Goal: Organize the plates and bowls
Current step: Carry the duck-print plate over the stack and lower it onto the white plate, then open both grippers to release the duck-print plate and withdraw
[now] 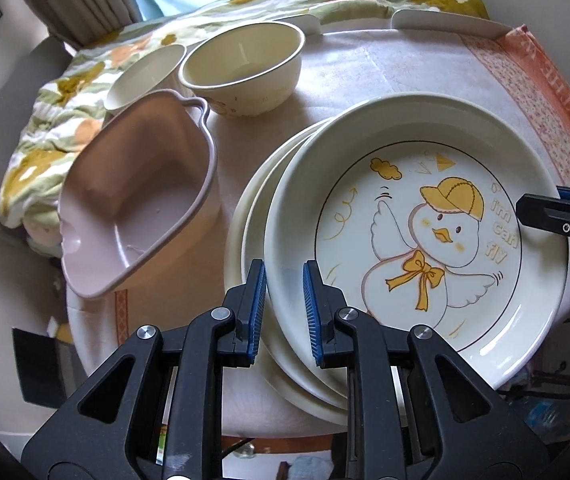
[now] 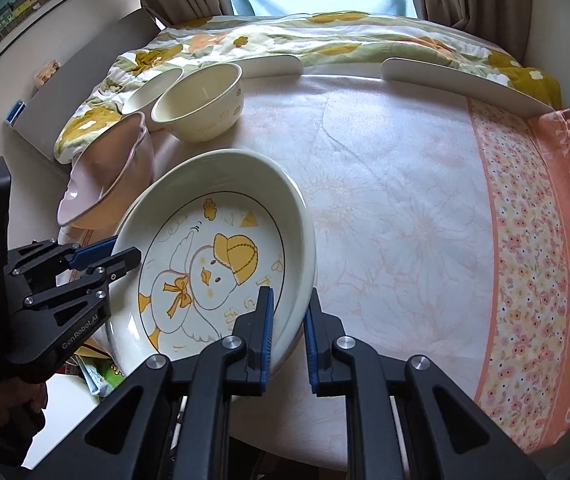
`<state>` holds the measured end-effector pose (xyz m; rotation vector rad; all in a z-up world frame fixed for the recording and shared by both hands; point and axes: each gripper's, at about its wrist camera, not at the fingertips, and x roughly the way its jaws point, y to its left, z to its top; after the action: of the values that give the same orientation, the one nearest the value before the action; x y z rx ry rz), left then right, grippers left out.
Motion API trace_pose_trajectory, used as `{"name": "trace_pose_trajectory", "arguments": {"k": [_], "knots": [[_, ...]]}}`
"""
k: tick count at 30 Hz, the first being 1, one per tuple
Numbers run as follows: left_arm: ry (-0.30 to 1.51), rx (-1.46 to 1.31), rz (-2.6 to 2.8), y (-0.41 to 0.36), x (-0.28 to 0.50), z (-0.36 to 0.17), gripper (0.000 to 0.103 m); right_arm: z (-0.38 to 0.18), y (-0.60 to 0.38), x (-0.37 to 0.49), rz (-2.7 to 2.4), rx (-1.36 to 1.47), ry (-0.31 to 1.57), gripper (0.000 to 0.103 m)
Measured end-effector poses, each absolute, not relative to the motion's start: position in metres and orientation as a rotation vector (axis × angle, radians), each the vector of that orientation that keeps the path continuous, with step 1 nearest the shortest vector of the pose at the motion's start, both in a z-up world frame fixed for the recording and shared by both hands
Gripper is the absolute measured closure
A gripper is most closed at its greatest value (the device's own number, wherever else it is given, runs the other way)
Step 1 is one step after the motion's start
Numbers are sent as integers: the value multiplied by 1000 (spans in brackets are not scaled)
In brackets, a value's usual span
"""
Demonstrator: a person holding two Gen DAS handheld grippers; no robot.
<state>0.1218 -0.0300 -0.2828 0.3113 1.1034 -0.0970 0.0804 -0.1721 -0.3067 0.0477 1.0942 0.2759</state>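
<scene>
The right gripper (image 2: pixel 288 334) clamps the duck plate's (image 2: pixel 221 256) rim at six o'clock, tilting it up. The left gripper (image 1: pixel 284 306) straddles the opposite rim, jaws narrowly apart, above two stacked plates (image 1: pixel 255 240) on the worktop (image 2: pixel 397 208). At ten o'clock sit a pink bowl (image 1: pixel 133 216) and two cream bowls (image 1: pixel 245 68); clear cloth spreads toward three o'clock.
</scene>
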Motion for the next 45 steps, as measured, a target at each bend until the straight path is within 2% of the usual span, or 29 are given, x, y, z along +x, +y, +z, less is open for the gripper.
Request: {"name": "trace_pose_trajectory", "arguments": {"k": [13, 45], "knots": [[1049, 476, -55, -41, 114, -283, 86, -313, -158, 84, 240, -27, 1100, 89], [1016, 549, -7, -42, 108, -285, 86, -316, -136, 83, 165, -181, 1086, 89]]}}
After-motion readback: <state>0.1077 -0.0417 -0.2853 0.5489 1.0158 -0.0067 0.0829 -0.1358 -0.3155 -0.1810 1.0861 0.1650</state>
